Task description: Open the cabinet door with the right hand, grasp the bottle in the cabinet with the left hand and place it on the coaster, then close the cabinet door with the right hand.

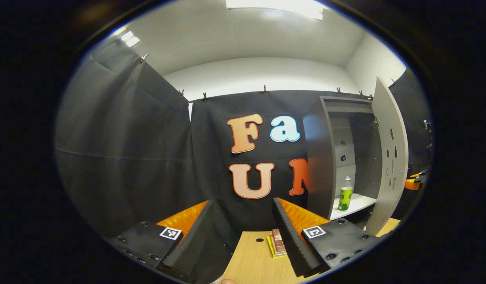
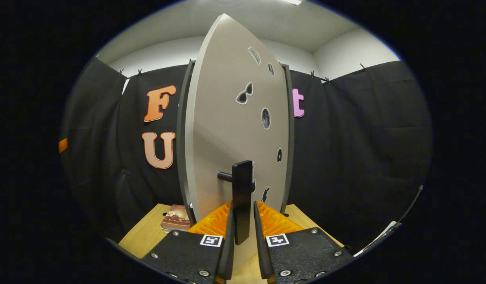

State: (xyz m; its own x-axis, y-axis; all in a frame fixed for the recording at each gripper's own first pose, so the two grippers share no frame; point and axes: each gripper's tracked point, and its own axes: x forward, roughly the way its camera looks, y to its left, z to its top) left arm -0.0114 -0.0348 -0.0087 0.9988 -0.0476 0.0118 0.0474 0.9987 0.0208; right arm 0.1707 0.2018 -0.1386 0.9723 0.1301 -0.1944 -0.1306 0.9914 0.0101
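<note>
With the right gripper (image 2: 242, 221) clamped on the door handle (image 2: 242, 197) and the cabinet door (image 1: 389, 157) swung wide, the bottle (image 1: 345, 194) stands upright on the shelf, ahead and right of the left gripper (image 1: 244, 232)'s empty, spread jaws, so that's the reach.

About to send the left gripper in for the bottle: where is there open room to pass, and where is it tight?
The cabinet mouth is open, between its left wall and the swung-out door. The bottle stands alone on the white shelf, bare to its right. The table is bare around the coaster. It is tight at the door handle, gripped by the right gripper.
</note>
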